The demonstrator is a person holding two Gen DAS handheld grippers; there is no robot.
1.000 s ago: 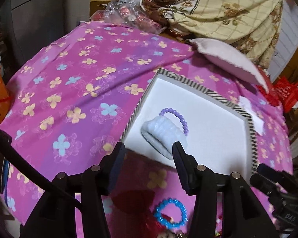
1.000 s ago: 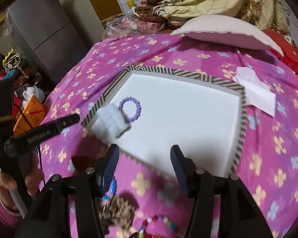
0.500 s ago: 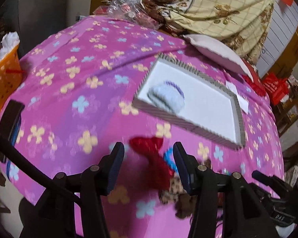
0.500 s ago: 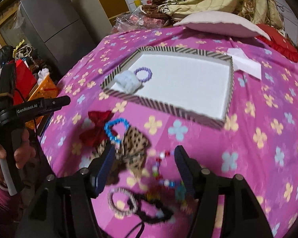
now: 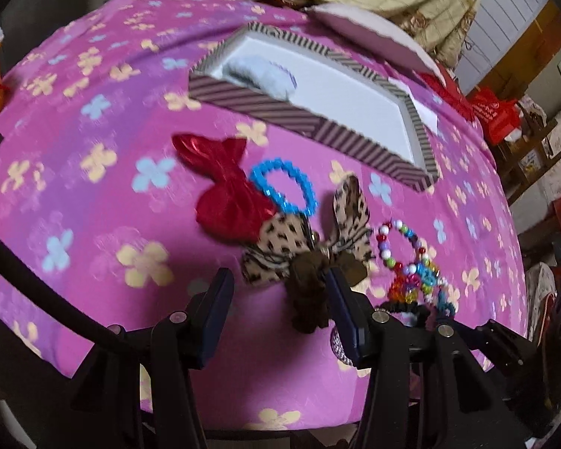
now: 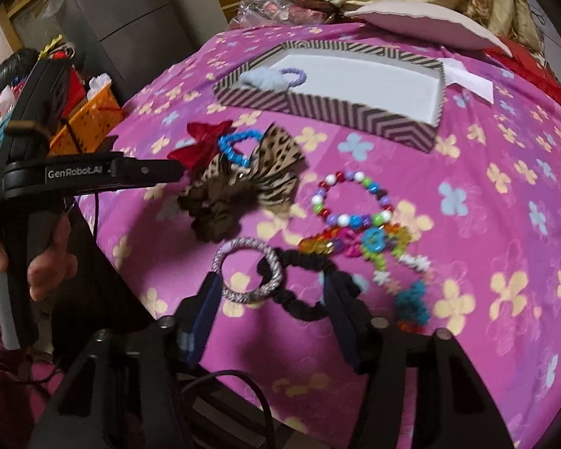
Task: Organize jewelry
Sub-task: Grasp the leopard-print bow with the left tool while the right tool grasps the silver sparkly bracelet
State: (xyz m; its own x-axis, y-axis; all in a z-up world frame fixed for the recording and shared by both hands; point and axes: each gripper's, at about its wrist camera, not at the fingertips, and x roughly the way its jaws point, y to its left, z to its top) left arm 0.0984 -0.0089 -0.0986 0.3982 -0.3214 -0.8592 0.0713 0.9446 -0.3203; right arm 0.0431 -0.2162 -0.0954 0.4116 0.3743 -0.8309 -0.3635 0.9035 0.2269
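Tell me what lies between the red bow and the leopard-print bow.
The blue bead bracelet lies between the red bow and the leopard-print bow, overlapping both; clearest in the right wrist view.

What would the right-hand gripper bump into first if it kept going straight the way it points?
Probably the black ruffled fabric hair tie, lying between the open fingers of the right gripper, overlapping the silvery woven hair ring. Depth is hard to judge.

Matt printed cloth on bed (image 6: 486, 172). Shiny satin-like bow (image 5: 220, 183), fuzzy leopard bow (image 6: 258, 172). Glossy plastic beads (image 6: 351, 202). Striped cardboard-like tray (image 6: 355, 116), matt white inside. Fluffy scrunchie (image 5: 258, 75).
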